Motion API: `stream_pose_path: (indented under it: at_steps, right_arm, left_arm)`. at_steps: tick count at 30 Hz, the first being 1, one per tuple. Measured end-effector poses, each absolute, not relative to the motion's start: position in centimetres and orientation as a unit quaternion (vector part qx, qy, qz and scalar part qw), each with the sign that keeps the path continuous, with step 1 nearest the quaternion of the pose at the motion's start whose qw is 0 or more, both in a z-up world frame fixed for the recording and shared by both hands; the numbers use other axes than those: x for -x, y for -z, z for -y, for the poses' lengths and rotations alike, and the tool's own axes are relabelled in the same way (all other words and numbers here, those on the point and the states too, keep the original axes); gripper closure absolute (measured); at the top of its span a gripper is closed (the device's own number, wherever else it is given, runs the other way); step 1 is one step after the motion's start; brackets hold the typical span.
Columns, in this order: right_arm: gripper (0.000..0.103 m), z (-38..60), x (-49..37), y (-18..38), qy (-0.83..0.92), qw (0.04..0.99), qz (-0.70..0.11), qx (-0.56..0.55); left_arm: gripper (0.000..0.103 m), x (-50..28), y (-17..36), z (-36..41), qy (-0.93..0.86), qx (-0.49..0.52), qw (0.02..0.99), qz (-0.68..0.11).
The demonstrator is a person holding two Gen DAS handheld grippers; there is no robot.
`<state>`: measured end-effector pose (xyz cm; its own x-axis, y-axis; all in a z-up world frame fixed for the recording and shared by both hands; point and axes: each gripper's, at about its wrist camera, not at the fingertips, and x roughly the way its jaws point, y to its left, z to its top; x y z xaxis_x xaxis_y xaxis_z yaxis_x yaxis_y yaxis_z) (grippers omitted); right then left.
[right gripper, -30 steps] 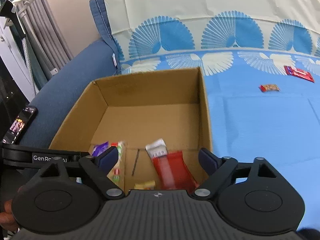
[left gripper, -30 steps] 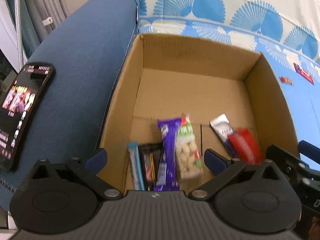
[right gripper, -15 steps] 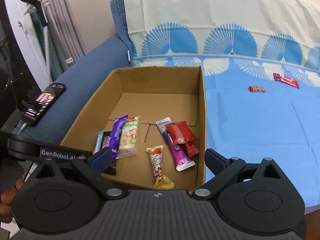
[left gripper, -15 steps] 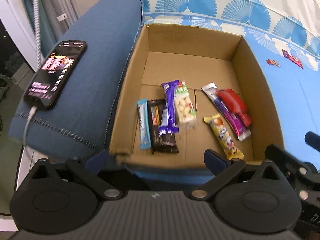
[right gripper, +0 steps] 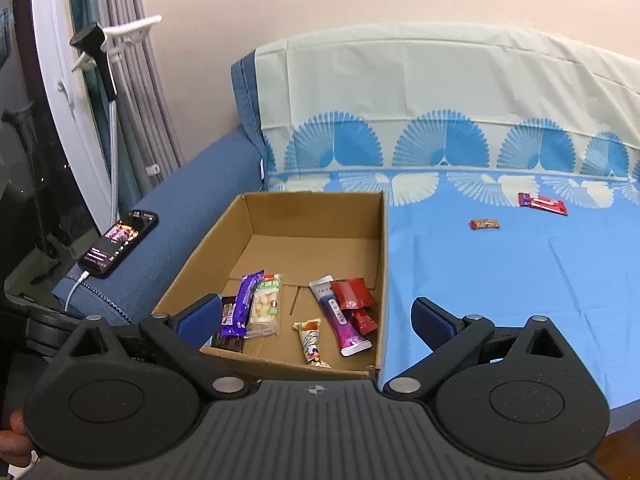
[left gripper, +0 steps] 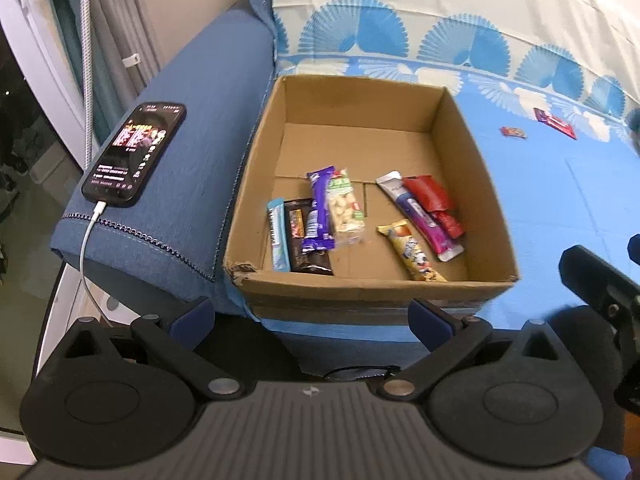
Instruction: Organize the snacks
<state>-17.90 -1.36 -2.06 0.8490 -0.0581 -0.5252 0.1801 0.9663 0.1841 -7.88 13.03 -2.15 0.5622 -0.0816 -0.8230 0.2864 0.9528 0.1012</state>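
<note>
An open cardboard box (left gripper: 472,160) (right gripper: 382,248) stands on the sofa seat. Several snack packets lie in its near half: a purple bar (left gripper: 319,212) (right gripper: 240,300), a peanut pack (left gripper: 345,206) (right gripper: 266,300), a red packet (left gripper: 428,194) (right gripper: 352,294) and a yellow bar (left gripper: 410,250) (right gripper: 312,342). Two snacks lie on the blue cloth at the far right: a small orange-red one (left gripper: 513,132) (right gripper: 485,224) and a red bar (left gripper: 556,123) (right gripper: 542,204). My left gripper (left gripper: 312,316) and right gripper (right gripper: 316,316) are both open and empty, held back in front of the box.
A lit phone (left gripper: 134,152) (right gripper: 118,244) lies on the blue sofa armrest (left gripper: 208,128), plugged into a white cable (left gripper: 86,248). Curtains and a window frame stand at the left. The sofa's front edge runs just below the box.
Both grippers have pulled back and up from inside the box, so the whole box and sofa edge now show. The red packet now lies still in the box.
</note>
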Motion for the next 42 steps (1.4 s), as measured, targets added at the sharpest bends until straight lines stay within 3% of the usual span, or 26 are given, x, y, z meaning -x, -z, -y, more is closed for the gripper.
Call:
stream_pose_path:
  at_steps: [12,24,35,42]
  right_arm:
    - [0.003,5.3,22.3,1.1,0.089,0.963,-0.217,-0.133]
    - [0.002,13.7,24.7,2.2,0.143,0.951,-0.216,-0.166]
    - [0.002,25.1,22.1,4.1,0.214,0.936,-0.244,-0.134]
    - [0.001,36.0,13.8,6.6,0.221,0.933,-0.275,-0.071]
  left_arm:
    - [0.000,10.8,-0.6,-8.4,0.134,-0.158,0.884,-0.419]
    - [0.000,8.7,-0.5,-0.1,0.200,-0.174,0.852,-0.452]
    - [0.000,1.7,-0.2,12.0,0.242,-0.211,0.841,-0.436]
    - [0.000,-7.6,4.5,23.1,0.267,-0.261,0.820,-0.433]
